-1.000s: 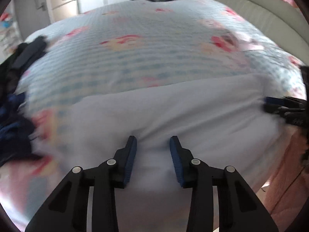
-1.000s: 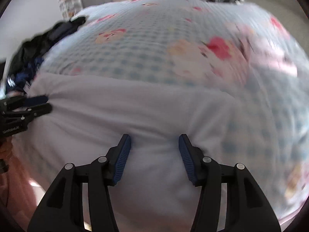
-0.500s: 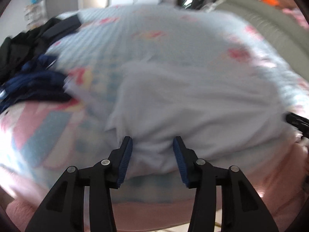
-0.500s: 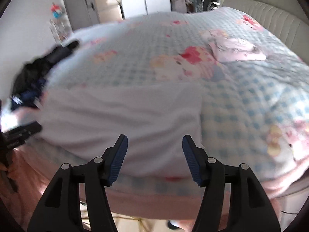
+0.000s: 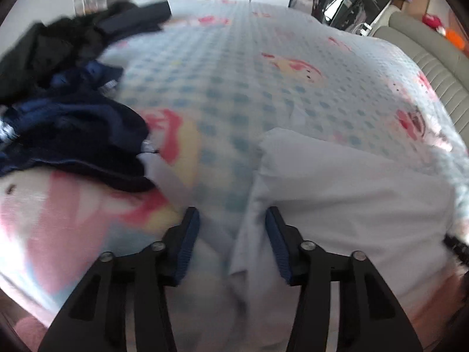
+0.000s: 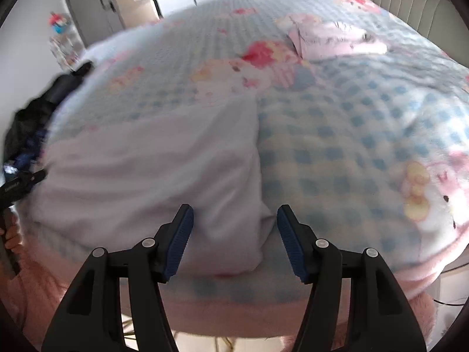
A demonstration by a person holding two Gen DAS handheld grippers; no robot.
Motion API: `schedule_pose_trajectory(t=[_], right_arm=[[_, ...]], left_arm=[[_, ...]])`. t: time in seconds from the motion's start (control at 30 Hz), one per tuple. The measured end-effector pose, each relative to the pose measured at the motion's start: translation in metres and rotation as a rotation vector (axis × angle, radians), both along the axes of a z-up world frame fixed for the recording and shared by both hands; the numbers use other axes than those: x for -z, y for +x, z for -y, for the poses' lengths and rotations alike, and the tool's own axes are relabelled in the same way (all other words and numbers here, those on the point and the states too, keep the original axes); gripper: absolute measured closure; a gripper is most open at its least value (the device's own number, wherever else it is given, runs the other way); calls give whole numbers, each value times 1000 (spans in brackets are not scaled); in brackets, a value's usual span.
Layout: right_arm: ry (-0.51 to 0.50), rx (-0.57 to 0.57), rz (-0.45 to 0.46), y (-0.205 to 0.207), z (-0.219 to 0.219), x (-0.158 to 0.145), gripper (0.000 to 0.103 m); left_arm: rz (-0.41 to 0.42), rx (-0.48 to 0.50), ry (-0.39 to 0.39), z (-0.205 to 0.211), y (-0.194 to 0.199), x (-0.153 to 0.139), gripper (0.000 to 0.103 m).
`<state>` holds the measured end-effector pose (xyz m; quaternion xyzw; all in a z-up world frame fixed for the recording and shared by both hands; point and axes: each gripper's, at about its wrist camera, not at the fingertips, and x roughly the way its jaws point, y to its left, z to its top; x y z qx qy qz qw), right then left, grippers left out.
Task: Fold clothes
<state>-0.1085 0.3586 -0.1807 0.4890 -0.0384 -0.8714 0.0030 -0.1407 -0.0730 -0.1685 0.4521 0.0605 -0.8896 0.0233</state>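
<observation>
A white garment [image 5: 346, 187] lies folded into a wide band along the near edge of the bed; it also shows in the right wrist view [image 6: 152, 158]. My left gripper [image 5: 231, 243] is open and empty at the garment's left end, its right finger against the cloth edge. My right gripper [image 6: 234, 240] is open and empty, with the garment's right end lying between its fingers. The left gripper's tip [image 6: 20, 183] shows at the garment's far left in the right wrist view.
A pile of dark navy and black clothes [image 5: 67, 117] lies on the bed's left side. A folded pink garment [image 6: 334, 41] lies further back on the checked cartoon blanket [image 6: 351, 123]. A padded headboard [image 5: 433, 67] runs along the right.
Both grippers have pulled back from over the white garment to the bed's near edge. The left one has swung left to the garment's left end, the right one to its right end.
</observation>
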Motion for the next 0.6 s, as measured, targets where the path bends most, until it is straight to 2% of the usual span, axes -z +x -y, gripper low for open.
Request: schedule_pose_trajectory(t=[0.03,0.1,0.13,0.2,0.27,0.33,0.37,0.43,0.47,0.57,0.6], right_arm=[[20,17,9,-2,-4,1,42],[-6,47,-4,2,-22,-7,41],[-10,65,-6,4,-30,-11,41],[-1,72,-20,10,-38,-19,40],[-21,27,-40,17,-35,-25,40],[-31,-22,-45,23,-20,-22,40],[-33,-45,-45,25,-11,-20,40],[8,-49,-19,25,-1,-5,42],[33,-46,-3,24,3,3,42],[42,16,-10,28,-7,8,42],[35,40,-16,29,-14,7,42]], left_arm=[[-24,0,-72,-3,4,-4,55],[-74,-26,-296,-9,12,-14,56],[-91,-33,-337,-7,14,-20,56],[-134,-20,-146,5,19,-37,56],[-165,20,34,3,27,-44,56],[-180,114,174,-17,36,-44,56],[-173,144,200,-25,39,-40,56],[-109,202,194,-47,40,-22,56],[-77,203,139,-53,39,-14,56],[-24,170,18,-48,40,3,54],[-22,140,17,-40,42,1,54]])
